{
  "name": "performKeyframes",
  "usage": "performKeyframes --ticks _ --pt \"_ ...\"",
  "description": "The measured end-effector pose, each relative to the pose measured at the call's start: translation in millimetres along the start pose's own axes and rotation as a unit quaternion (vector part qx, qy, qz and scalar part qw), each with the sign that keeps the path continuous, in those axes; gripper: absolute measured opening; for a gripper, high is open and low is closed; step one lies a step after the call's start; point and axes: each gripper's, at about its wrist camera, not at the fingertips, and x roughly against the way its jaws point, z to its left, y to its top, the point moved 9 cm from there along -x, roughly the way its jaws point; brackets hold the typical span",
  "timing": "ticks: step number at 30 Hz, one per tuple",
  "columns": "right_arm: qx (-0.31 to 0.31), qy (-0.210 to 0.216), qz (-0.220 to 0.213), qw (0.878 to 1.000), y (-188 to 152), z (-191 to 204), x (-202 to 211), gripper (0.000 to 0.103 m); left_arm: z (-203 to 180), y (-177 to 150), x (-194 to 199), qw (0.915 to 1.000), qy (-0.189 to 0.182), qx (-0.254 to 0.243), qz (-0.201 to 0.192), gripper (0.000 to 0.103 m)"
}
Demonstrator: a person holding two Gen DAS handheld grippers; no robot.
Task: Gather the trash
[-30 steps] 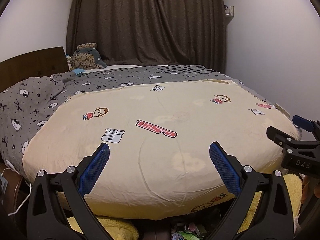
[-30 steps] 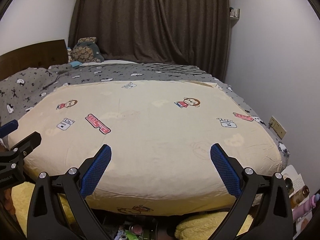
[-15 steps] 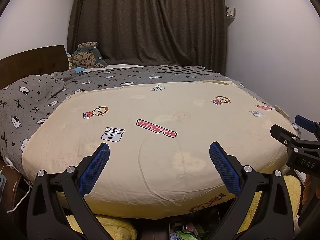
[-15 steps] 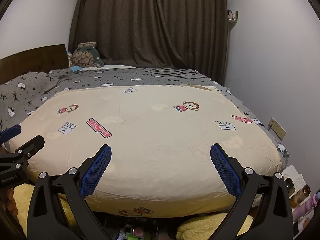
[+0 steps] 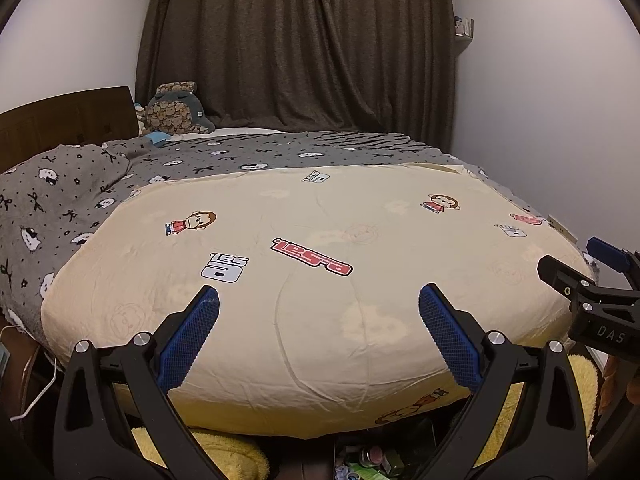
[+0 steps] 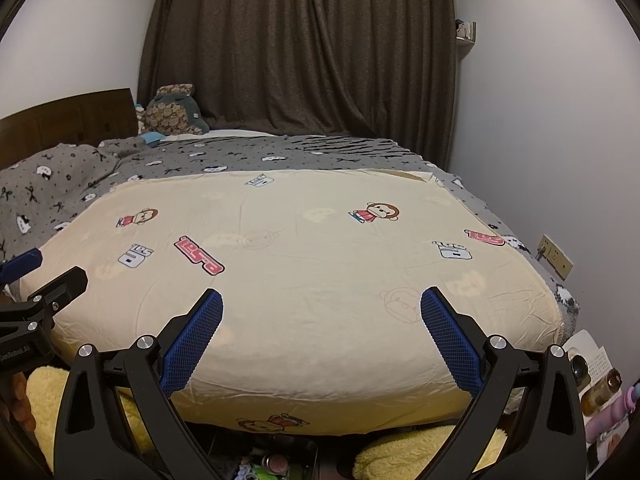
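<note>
My left gripper (image 5: pixel 319 300) is open and empty, held above the near end of a bed with a cream cartoon-print quilt (image 5: pixel 320 240). My right gripper (image 6: pixel 321 300) is open and empty too, beside it over the same quilt (image 6: pixel 312 264). Each gripper shows at the edge of the other's view: the right one (image 5: pixel 576 264) and the left one (image 6: pixel 48 276). Small clutter, a round tin and green wrappers (image 6: pixel 272 464), lies low at the foot of the bed, also in the left wrist view (image 5: pixel 368 460). No trash shows on the quilt.
A grey patterned blanket (image 5: pixel 72 192) and a plush toy (image 5: pixel 176 110) lie at the bed's head by a wooden headboard (image 5: pixel 60 120). Dark curtains (image 6: pixel 304 48) hang behind. Yellow fleece (image 6: pixel 420 456) lies below the quilt. Bottles (image 6: pixel 600 392) stand by the right wall.
Both grippers have tilted up and drawn slightly back, so the bed sits a little lower in both views. Both stay open and empty.
</note>
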Motion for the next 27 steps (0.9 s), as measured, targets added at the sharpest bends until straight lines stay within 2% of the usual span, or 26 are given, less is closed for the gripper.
performKeyframes --ticks 27 --pt "0.003 0.001 0.002 1.0 -0.4 1.2 -1.2 0.099 1.5 2.0 1.2 1.0 0.006 0.001 -0.002 0.095"
